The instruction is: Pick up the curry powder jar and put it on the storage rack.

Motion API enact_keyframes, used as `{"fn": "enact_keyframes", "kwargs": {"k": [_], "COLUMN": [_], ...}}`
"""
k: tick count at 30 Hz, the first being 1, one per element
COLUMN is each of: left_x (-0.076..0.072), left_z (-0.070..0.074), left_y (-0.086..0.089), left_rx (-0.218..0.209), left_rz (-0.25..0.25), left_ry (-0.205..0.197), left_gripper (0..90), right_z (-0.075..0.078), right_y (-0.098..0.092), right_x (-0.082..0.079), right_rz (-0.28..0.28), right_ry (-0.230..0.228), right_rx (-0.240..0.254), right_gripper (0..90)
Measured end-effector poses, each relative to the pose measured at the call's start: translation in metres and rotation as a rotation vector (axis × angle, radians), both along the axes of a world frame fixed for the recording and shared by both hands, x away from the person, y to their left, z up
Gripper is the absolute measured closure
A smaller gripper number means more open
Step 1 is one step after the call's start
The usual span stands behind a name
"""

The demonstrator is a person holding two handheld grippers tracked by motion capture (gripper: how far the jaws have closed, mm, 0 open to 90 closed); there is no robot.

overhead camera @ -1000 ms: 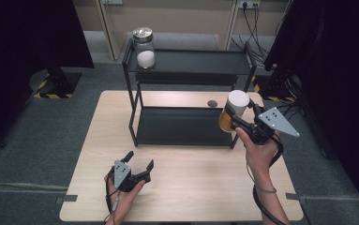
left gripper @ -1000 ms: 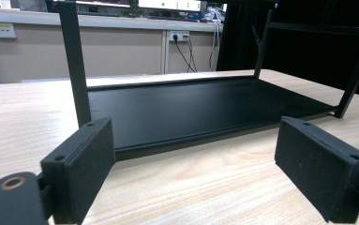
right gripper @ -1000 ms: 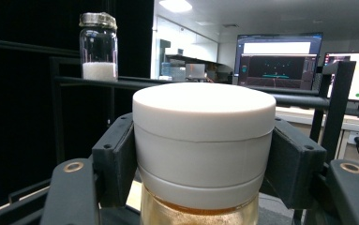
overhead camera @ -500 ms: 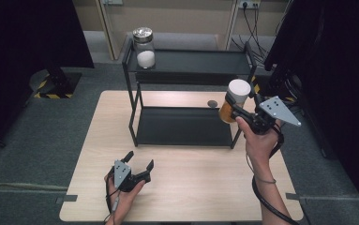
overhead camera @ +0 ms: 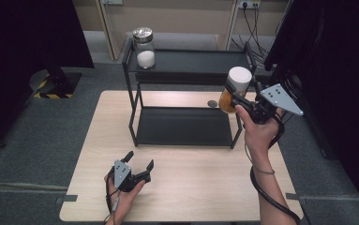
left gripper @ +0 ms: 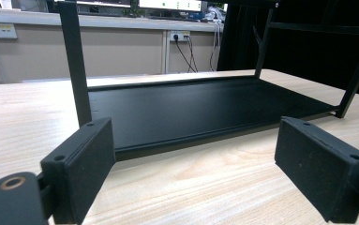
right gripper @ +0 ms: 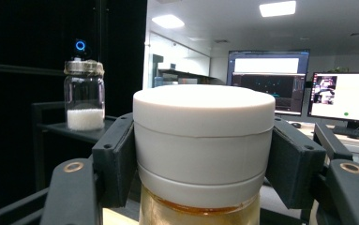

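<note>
At the frame's right, the right gripper (overhead camera: 237, 99) clamps its fingers (right gripper: 116, 159) on the jar (overhead camera: 235, 89) by its white lid, lifted level with the rack (overhead camera: 191, 61) top, probably for shelving. The left gripper (overhead camera: 138, 164) rests open on the surface (overhead camera: 191, 187).

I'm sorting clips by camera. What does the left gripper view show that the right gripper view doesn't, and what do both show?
Left gripper view: the open left claw low over the table, facing the rack's bottom shelf.

Right gripper view: the right claw shut on the white lid of an amber jar, a glass jar of white powder on the rack's top shelf, and monitors.

Both: parts of the black rack.
</note>
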State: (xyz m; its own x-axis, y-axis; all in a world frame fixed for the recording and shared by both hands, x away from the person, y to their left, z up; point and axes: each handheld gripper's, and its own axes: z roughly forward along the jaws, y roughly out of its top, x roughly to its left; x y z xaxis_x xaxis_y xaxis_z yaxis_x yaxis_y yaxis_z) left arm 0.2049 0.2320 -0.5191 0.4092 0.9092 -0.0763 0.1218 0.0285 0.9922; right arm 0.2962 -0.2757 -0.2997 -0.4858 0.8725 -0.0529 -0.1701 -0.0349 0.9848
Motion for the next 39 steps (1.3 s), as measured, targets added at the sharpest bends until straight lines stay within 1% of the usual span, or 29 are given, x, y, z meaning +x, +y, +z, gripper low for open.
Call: {"fn": "enact_keyframes", "kwargs": {"k": [8, 21, 25, 29, 34, 39], "left_x": [0.000, 0.000, 0.000, 0.000, 0.000, 0.000], "left_z": [0.000, 0.000, 0.000, 0.000, 0.000, 0.000], "left_y": [0.000, 0.000, 0.000, 0.000, 0.000, 0.000], "left_rx": [0.000, 0.001, 0.001, 0.000, 0.002, 0.002], "left_rz": [0.001, 0.000, -0.001, -0.001, -0.001, -0.002], "left_ry": [0.001, 0.001, 0.001, 0.002, 0.000, -0.002], "left_gripper": [11.9, 11.9, 11.9, 11.9, 12.0, 11.9], "right_z": [0.012, 0.034, 0.040, 0.044, 0.049, 0.052], "right_y": [0.003, 0.006, 0.008, 0.008, 0.010, 0.011], "right_x": [0.007, 0.022, 0.026, 0.029, 0.034, 0.038], "right_rz": [-0.009, -0.035, -0.045, -0.049, -0.057, -0.062], "right_ry": [-0.007, -0.013, -0.011, -0.013, -0.010, -0.006], "right_rx": [0.005, 0.026, 0.018, 0.029, 0.025, 0.037], "right_gripper": [34.1, 34.1, 34.1, 34.1, 34.1, 34.1]}}
